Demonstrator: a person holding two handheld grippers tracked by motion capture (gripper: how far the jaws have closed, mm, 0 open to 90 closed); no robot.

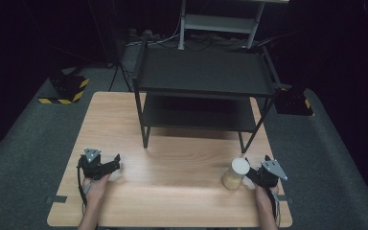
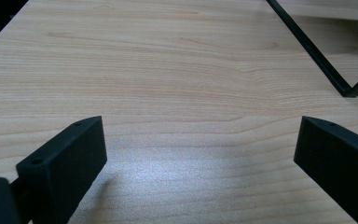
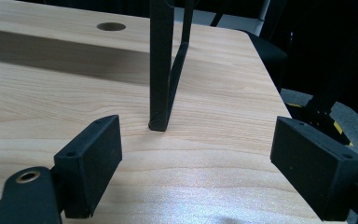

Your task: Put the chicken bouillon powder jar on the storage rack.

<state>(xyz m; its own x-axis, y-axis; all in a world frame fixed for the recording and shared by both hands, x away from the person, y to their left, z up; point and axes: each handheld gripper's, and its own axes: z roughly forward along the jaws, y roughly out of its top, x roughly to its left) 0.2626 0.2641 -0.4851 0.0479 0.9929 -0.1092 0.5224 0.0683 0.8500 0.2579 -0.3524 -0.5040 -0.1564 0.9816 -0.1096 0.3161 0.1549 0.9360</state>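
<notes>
At the tabletop's (image 1: 172, 191) near right corner: cup (image 1: 235, 173) standing upright, just beside the right gripper (image 1: 255, 176), not held.

Right jaws are seen spread wide with bare wood between them; left gripper (image 1: 109, 165), near the left edge, is likewise wide and empty. Risk judged: the cup could be clipped and tipped if the right gripper is swung in sideways, or knocked against the rack (image 1: 203, 91) leg (image 3: 161, 70) behind. Contact between cup and jaw cannot be resolved from above; the cup's contents are hidden.

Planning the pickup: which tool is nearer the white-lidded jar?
Right. The right tool sits just beside the jar, jaws open; the left tool is across the table.
</notes>
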